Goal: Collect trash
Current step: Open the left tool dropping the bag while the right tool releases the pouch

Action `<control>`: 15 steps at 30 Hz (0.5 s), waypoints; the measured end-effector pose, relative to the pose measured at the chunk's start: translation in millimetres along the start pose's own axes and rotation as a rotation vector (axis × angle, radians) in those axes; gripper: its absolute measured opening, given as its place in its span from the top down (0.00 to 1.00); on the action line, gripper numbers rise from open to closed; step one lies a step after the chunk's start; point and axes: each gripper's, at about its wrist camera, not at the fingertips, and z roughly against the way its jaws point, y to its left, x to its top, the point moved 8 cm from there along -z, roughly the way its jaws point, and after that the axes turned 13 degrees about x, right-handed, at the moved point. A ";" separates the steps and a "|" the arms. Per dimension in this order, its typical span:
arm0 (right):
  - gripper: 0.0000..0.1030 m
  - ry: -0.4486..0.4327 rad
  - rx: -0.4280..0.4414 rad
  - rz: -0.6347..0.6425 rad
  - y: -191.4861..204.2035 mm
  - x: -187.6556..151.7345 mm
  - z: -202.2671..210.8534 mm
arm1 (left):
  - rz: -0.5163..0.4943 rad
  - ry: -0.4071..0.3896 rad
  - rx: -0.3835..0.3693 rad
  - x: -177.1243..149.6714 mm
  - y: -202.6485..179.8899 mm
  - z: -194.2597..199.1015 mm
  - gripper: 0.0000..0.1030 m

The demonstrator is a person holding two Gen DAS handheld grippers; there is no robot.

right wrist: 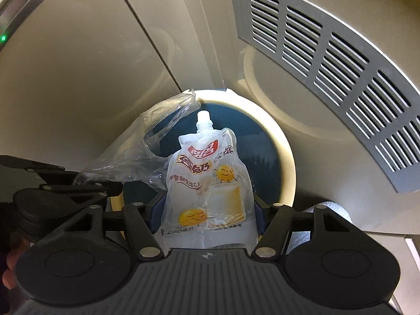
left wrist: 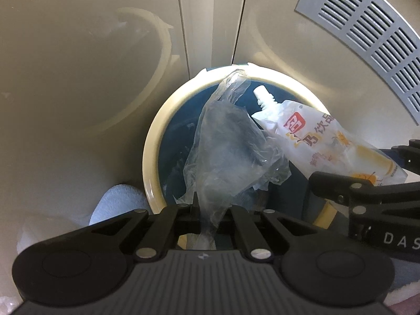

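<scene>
Both grippers hang over the blue bin (right wrist: 265, 155), left gripper (left wrist: 207, 210) pinched on clear plastic film (left wrist: 228, 141), right gripper (right wrist: 207, 210) clamping a drink pouch (right wrist: 210, 183); clingy film may stick when released.

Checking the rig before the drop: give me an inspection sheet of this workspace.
Surface: beige floor, glossy.
Job's things: clear plastic bag and white drink pouch, both held above the blue bin with cream rim.
Clutter: white cloth beside the bin.
Grippers: left gripper shut on the bag; right gripper holds the pouch between its fingers.
Cables: nothing seen.
Surroundings: beige panels, grey vent grille.
</scene>
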 end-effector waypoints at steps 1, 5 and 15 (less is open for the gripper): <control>0.35 0.004 0.004 -0.004 -5.9 0.8 2.6 | -0.002 0.004 0.000 0.2 0.1 0.6 0.98; 0.35 0.008 -0.001 -0.015 -7.0 3.0 -0.1 | -0.009 0.013 0.001 0.2 -1.9 0.1 0.98; 0.34 0.008 -0.008 -0.017 -9.0 4.5 -3.5 | -0.023 0.028 0.009 0.9 -5.4 -9.6 0.98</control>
